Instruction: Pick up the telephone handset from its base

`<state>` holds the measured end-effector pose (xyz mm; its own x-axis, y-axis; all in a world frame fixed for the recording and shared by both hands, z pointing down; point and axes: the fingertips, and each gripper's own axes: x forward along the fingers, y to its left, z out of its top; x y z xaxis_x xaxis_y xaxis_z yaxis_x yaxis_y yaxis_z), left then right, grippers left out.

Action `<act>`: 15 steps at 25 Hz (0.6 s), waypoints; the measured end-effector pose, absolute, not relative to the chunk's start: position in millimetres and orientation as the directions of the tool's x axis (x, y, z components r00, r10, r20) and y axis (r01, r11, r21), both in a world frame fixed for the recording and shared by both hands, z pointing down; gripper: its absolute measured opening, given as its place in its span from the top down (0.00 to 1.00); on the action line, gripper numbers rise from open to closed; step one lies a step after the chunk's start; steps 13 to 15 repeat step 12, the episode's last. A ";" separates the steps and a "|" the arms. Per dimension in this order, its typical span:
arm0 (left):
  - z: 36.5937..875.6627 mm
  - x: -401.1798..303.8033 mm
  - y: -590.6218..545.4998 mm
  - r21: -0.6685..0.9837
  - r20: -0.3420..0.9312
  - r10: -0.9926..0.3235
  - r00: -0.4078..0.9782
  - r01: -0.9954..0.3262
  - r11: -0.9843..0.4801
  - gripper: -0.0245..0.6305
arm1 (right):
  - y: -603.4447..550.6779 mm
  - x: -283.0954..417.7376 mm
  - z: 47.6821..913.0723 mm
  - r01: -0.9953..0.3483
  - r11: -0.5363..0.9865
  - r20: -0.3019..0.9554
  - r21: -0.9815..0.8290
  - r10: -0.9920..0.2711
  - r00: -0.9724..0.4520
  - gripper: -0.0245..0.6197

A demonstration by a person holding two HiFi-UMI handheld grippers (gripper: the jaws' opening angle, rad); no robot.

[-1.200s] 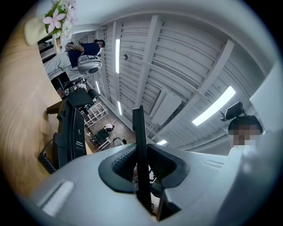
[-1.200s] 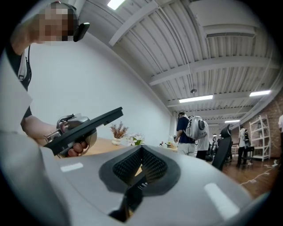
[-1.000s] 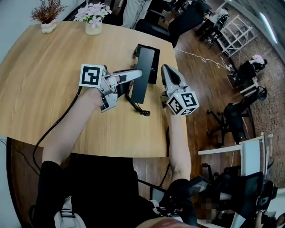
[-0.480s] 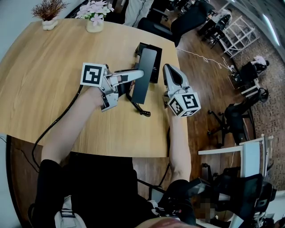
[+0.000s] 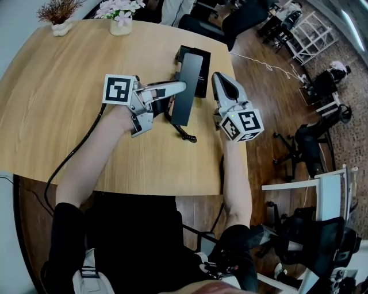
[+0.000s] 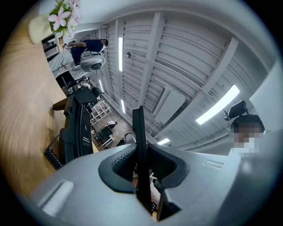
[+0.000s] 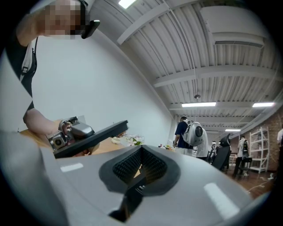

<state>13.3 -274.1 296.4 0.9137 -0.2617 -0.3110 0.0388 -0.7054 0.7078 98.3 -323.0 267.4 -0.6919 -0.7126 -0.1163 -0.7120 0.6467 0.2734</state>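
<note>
The black telephone handset [image 5: 188,95] is a long flat slab, held tilted in the air above the wooden table [image 5: 69,97]. My left gripper [image 5: 178,88] is shut on its left edge. In the left gripper view the handset [image 6: 137,128] stands edge-on between the pads. Its coiled cord [image 5: 179,127] hangs down to the table. The black base [image 5: 204,69] lies just beyond and right of the handset, also seen as the base [image 6: 79,128] in the left gripper view. My right gripper [image 5: 219,78] hovers shut and empty to the right of the base. From the right gripper view the handset [image 7: 95,134] slants in the air.
A pot of pink flowers [image 5: 121,17] and a pot with a dried plant [image 5: 60,20] stand at the table's far edge. Office chairs [image 5: 305,149] and a white rack [image 5: 307,26] stand on the floor to the right. The table's near edge runs just past my forearms.
Both grippers keep their places and the handset stays in the left grip. Only the head view has shifted slightly.
</note>
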 end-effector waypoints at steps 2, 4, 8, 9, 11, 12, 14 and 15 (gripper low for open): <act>293.7 12.0 -274.3 0.713 -0.316 -0.264 0.911 0.044 -0.700 0.84 | -325.5 96.4 265.6 -0.708 0.649 -0.114 0.280 -0.710 -0.695 0.96; 290.1 10.1 -274.8 0.701 -0.328 -0.260 0.908 0.049 -0.712 0.84 | -328.8 93.4 266.4 -0.704 0.653 -0.110 0.282 -0.706 -0.699 0.96; 291.7 11.1 -277.3 0.683 -0.322 -0.261 0.910 0.032 -0.729 0.84 | -330.8 97.1 266.0 -0.701 0.651 -0.108 0.290 -0.706 -0.700 0.96; 289.4 10.4 -280.1 0.676 -0.323 -0.265 0.909 0.025 -0.737 0.84 | -332.9 96.9 261.5 -0.696 0.652 -0.111 0.300 -0.701 -0.704 0.96; 281.3 7.6 -286.8 0.655 -0.333 -0.273 0.902 0.013 -0.756 0.84 | -338.9 93.9 249.7 -0.684 0.655 -0.119 0.321 -0.689 -0.715 0.96; 276.6 6.0 -290.4 0.643 -0.340 -0.277 0.899 0.007 -0.766 0.84 | -342.1 91.9 243.3 -0.677 0.657 -0.123 0.332 -0.682 -0.721 0.96; 276.6 6.0 -290.4 0.643 -0.340 -0.277 0.899 0.007 -0.766 0.84 | -342.1 91.9 243.3 -0.677 0.657 -0.123 0.332 -0.682 -0.721 0.96; 276.6 6.0 -290.4 0.643 -0.340 -0.277 0.899 0.007 -0.766 0.84 | -342.1 91.9 243.3 -0.677 0.657 -0.123 0.332 -0.682 -0.721 0.96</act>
